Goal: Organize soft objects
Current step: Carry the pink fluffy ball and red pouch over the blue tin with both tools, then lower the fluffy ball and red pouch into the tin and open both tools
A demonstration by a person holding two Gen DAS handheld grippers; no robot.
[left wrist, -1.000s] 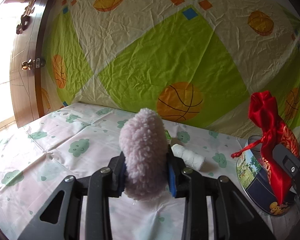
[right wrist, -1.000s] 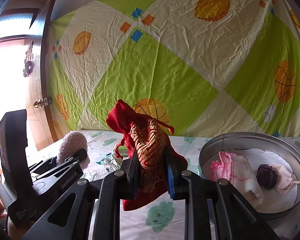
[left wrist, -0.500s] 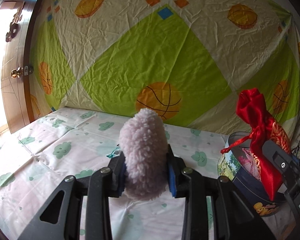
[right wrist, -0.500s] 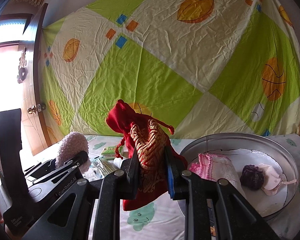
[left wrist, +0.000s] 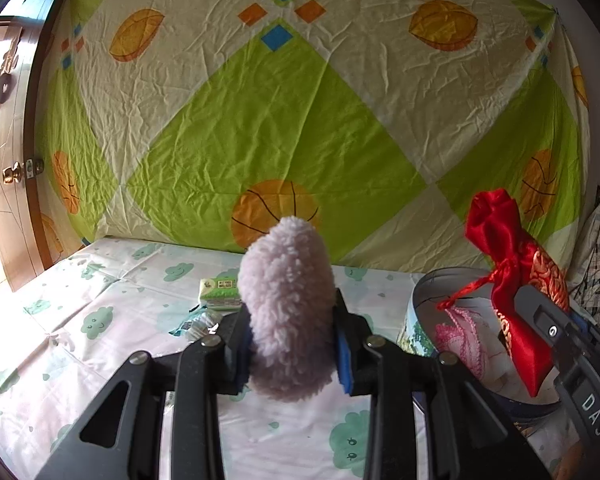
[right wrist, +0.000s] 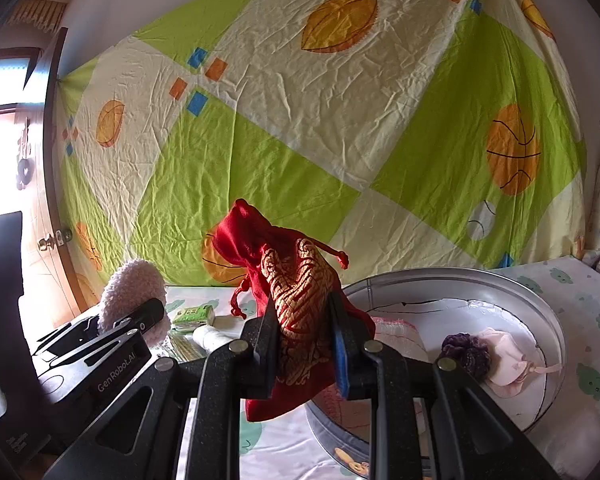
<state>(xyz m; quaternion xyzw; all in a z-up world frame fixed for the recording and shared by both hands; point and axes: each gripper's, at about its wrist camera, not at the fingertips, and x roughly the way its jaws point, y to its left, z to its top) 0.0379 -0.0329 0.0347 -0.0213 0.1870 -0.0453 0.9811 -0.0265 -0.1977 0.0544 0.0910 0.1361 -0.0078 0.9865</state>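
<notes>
My left gripper [left wrist: 294,346] is shut on a fluffy pale pink plush piece [left wrist: 286,300], held upright above the bed sheet. It also shows in the right wrist view [right wrist: 134,292]. My right gripper [right wrist: 302,344] is shut on a red and gold drawstring pouch [right wrist: 296,292], held at the left rim of a round metal tin [right wrist: 540,304]. The pouch [left wrist: 508,272] hangs over the tin [left wrist: 424,292] in the left wrist view. In the tin lie a pink knitted piece [left wrist: 464,340], a dark purple scrunchie [right wrist: 466,354] and a pale pink cloth item [right wrist: 508,362].
A green tissue pack [left wrist: 220,290], a plastic packet [left wrist: 196,322] and a white roll [right wrist: 208,336] lie on the cloud-print sheet [left wrist: 80,320]. A green and cream cloth [left wrist: 300,120] hangs behind. A wooden door [left wrist: 4,184] stands at the left.
Both grippers have swung to the right with their loads. The tin has come closer, and the pouch now hangs by its rim.
</notes>
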